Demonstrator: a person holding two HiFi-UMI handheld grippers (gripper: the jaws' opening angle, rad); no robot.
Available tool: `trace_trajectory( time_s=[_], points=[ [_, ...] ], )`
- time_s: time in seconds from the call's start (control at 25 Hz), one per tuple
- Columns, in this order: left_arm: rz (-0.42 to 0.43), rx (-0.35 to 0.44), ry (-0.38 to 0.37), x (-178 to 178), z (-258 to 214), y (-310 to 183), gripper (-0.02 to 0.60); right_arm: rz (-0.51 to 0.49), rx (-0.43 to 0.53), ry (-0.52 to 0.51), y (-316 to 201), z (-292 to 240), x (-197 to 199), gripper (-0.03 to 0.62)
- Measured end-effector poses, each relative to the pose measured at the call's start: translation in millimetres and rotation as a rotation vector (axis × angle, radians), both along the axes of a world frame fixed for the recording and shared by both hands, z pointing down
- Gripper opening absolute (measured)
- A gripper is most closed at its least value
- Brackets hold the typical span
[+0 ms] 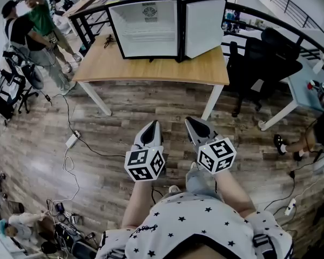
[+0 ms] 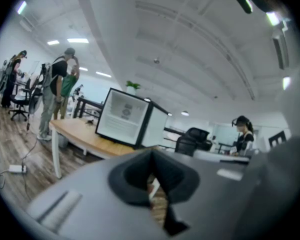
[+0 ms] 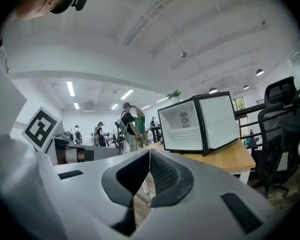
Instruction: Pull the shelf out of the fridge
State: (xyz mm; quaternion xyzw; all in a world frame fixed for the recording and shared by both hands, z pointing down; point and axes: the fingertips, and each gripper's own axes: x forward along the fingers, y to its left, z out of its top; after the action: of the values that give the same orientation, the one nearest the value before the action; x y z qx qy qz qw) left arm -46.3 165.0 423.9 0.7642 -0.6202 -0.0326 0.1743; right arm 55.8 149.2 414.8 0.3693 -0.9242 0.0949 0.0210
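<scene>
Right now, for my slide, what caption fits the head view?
Left tool and right tool, both shut, face the open fridge on a table.

The fridge stands on the desk, toward its back edge, with its door open to the right. The shelf sits inside the fridge. A chair stands right of the desk, and two people stand left of it. In front of the desk, well apart from it, the left hand-held gripper and the right hand-held gripper are side by side.
</scene>
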Motion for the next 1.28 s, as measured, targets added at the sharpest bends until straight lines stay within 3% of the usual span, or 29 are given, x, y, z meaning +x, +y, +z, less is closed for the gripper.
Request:
trace_trajectory(
  time_s=[0.56,1.28],
  points=[
    [-0.027,0.013,-0.004,-20,2,-10,0.006,0.002,-0.032,-0.019,-6,10,-12,0.021],
    [-0.087,0.009,-0.036,-50,4,-122,0.006,-0.036,-0.032,-0.048,-131,3,-40,0.021]
  ],
)
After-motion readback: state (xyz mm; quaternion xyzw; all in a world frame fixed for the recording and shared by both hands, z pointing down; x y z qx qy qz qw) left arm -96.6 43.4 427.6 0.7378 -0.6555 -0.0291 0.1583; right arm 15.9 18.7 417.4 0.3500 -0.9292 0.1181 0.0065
